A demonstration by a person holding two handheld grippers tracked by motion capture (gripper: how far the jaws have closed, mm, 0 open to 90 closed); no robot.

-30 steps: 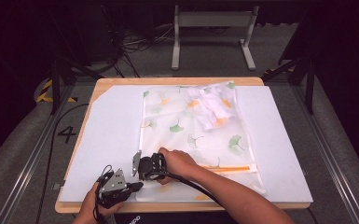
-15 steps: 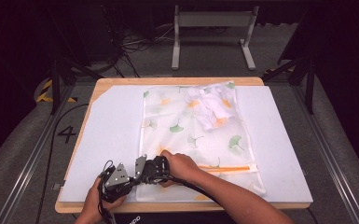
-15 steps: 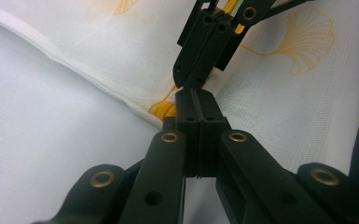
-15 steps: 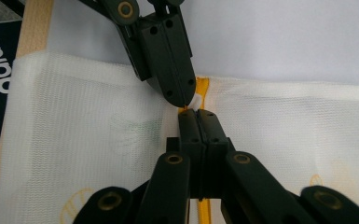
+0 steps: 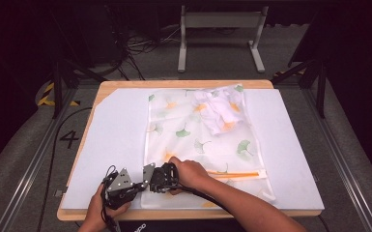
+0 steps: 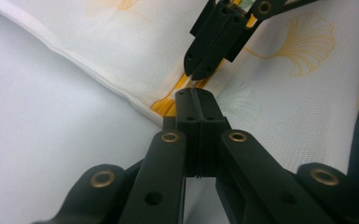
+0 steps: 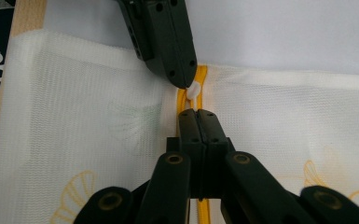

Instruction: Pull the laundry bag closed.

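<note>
A: What is seen on the table (image 5: 116, 125)?

B: A white mesh laundry bag (image 5: 198, 140), printed with green and yellow ginkgo leaves, is laid flat on the white sheet, a little right of the middle. A bundle of white cloth (image 5: 220, 111) is seen inside it, at the far right corner. An orange zipper (image 5: 236, 175) runs along the near edge of the bag.

A: Where are the two grippers found?

B: Both are gathered at the near left corner of the bag. The left gripper (image 5: 142, 180) is held just off the bag's left edge, pointed to the right. The right gripper (image 5: 147, 178) is pointed to the left, so the two sets of tips are met nose to nose over the zipper's end.

A: How are the jaws set?

B: The jaws of both are pressed together. In the left gripper view the left gripper (image 6: 193, 93) is seen closed, with its tips laid on the orange zipper (image 6: 168, 105) tape at the bag's hem. In the right gripper view the right gripper (image 7: 197, 112) is closed too, its tips on the zipper (image 7: 200, 77), just short of a small white pull tab (image 7: 193, 89). The tab is touched by the tip of the left gripper coming in from above.

A: Is anything clamped?

B: It cannot be told whether tape or mesh is pinched between either pair.
</note>
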